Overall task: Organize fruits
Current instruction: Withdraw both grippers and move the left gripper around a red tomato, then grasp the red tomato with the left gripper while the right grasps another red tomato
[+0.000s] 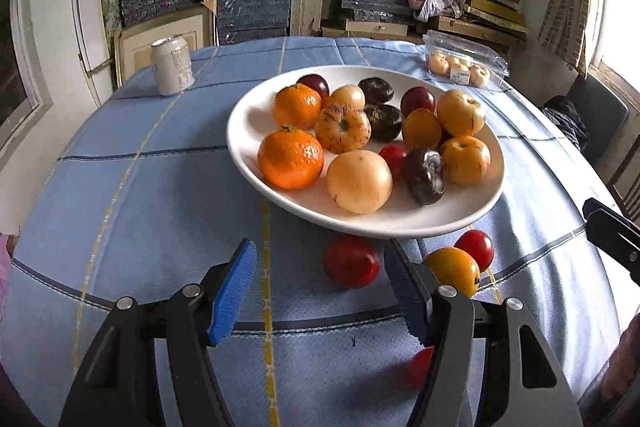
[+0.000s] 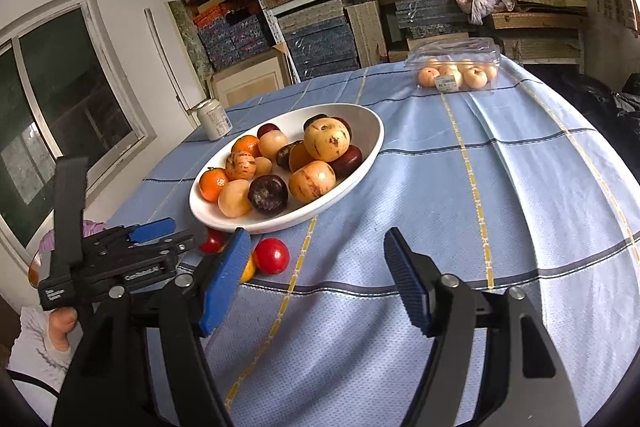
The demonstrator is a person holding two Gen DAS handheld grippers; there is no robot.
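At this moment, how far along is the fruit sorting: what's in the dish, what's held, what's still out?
Done: the white dish already holds a pile of fruit. In hand: nothing; the left tool and right tool both stand open and empty. Left: a red fruit, a yellow fruit and another red fruit still lie on the tablecloth by the dish.

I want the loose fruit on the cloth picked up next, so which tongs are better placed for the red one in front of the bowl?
Left. The left tongs stand open with the red fruit just ahead.
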